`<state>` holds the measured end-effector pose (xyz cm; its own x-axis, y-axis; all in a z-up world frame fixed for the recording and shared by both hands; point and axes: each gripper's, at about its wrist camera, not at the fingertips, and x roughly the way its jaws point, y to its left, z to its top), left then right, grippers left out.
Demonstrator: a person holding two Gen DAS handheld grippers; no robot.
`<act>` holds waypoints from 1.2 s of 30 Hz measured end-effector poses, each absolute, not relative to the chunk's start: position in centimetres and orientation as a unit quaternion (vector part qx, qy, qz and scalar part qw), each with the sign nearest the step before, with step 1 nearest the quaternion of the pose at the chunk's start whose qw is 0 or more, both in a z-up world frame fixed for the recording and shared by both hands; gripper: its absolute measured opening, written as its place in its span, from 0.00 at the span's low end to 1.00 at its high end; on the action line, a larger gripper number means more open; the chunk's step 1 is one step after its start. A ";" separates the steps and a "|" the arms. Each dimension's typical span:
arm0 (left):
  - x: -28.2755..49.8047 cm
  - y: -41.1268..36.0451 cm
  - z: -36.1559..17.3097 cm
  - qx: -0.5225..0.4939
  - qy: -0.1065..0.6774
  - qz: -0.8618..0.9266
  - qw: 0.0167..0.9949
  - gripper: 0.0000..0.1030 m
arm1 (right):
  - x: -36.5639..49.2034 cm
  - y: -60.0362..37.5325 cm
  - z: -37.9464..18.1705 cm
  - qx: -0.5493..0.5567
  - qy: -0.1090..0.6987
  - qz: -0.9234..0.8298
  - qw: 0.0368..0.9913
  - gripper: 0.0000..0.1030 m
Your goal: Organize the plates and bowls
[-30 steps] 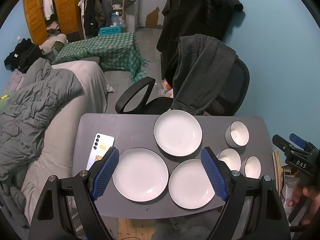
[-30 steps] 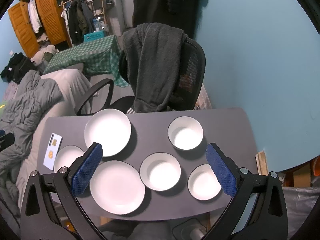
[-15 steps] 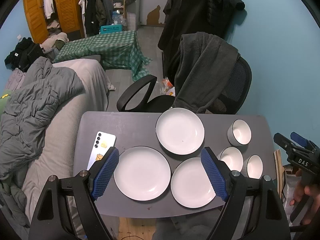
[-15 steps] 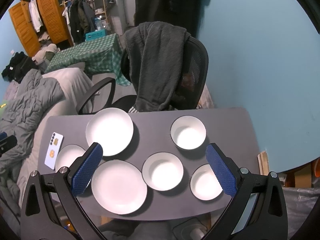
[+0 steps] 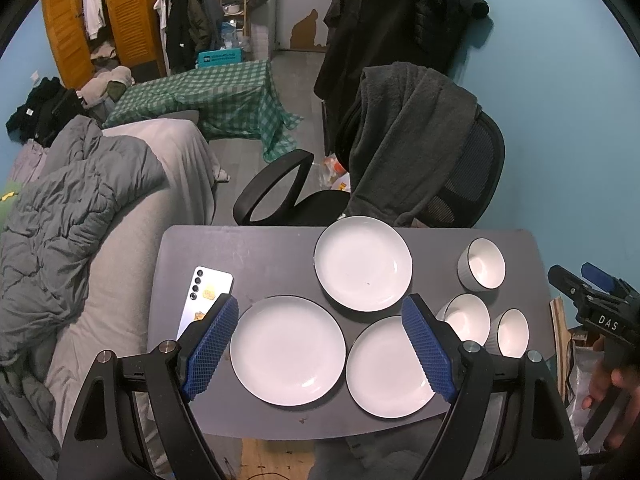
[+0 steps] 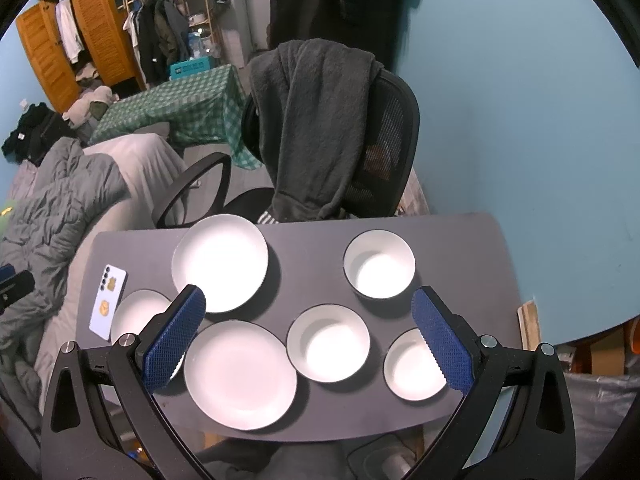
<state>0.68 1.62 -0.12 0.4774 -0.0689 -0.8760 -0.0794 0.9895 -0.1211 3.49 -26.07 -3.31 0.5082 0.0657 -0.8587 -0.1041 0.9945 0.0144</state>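
Three white plates lie on the grey table: a far one, a near-left one and a near-right one. Three white bowls stand to the right: far, middle and right. My left gripper is open and empty, high above the two near plates. My right gripper is open and empty, high above the middle bowl, with the far bowl, the right bowl and plates around it.
A white phone lies at the table's left end. A black office chair draped with a grey garment stands behind the table. A bed with a grey duvet is on the left. A blue wall is on the right.
Both grippers have drifted slightly, so the table sits a little differently in each view. The plates and bowls have not moved. Both grippers stay open.
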 end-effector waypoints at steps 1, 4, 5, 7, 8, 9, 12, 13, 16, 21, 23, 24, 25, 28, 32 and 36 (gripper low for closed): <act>0.9 1.6 -0.2 -0.071 0.512 0.002 0.856 0.83 | 3.6 -26.1 -3.4 -0.019 0.494 0.049 0.868 0.98; 1.3 1.6 -0.7 -0.064 0.516 -0.005 0.854 0.83 | 3.6 -26.0 -3.7 -0.017 0.497 0.048 0.866 0.98; 1.5 1.6 -1.0 -0.059 0.519 -0.009 0.853 0.83 | 3.7 -26.0 -4.0 -0.018 0.499 0.047 0.865 0.98; 1.8 1.4 -1.5 -0.051 0.523 -0.017 0.851 0.83 | 3.8 -26.1 -4.5 -0.018 0.503 0.045 0.863 0.98; 1.9 1.2 -1.9 -0.047 0.524 -0.023 0.850 0.83 | 3.7 -26.2 -4.9 -0.019 0.507 0.044 0.860 0.98; 2.0 1.0 -2.2 -0.043 0.526 -0.029 0.849 0.83 | 3.7 -26.3 -5.1 -0.019 0.510 0.043 0.859 0.98; 2.1 0.5 -3.5 -0.030 0.533 -0.049 0.844 0.83 | 3.3 -26.6 -6.2 -0.018 0.519 0.042 0.853 0.98; 2.2 0.3 -4.1 -0.025 0.536 -0.054 0.842 0.83 | 3.2 -26.7 -6.7 -0.017 0.524 0.042 0.851 0.98; 2.5 -0.5 -5.3 -0.015 0.544 -0.073 0.836 0.83 | 2.7 -27.1 -7.8 -0.008 0.535 0.043 0.843 0.98; 2.8 -2.0 -7.3 0.012 0.551 -0.103 0.828 0.83 | 1.4 -27.7 -9.9 0.003 0.552 0.039 0.833 0.98; 3.0 -2.9 -8.3 0.025 0.555 -0.125 0.822 0.83 | 0.9 -27.9 -10.6 0.006 0.558 0.036 0.829 0.98; 3.2 -3.1 -8.8 0.030 0.558 -0.129 0.819 0.83 | 0.5 -28.0 -11.2 0.009 0.563 0.035 0.826 0.98; 3.3 -3.5 -9.3 0.034 0.561 -0.139 0.816 0.83 | 0.3 -28.1 -11.6 0.012 0.564 0.035 0.825 0.98; 3.8 -4.7 -11.4 0.051 0.576 -0.159 0.800 0.83 | -0.5 -28.5 -12.9 0.026 0.575 0.034 0.817 0.98; 4.4 -5.9 -14.6 0.077 0.593 -0.185 0.780 0.83 | -1.1 -29.1 -14.7 0.054 0.588 0.035 0.806 0.98; 5.0 -6.8 -17.2 0.088 0.609 -0.197 0.763 0.83 | -1.3 -29.5 -16.8 0.070 0.600 0.028 0.797 0.93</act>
<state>5.01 -6.81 -17.16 0.1798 -0.1933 -0.9645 0.4084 0.9067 -0.1056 -1.30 -29.49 -16.83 0.2796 0.1283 -0.9515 0.0396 0.9887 0.1449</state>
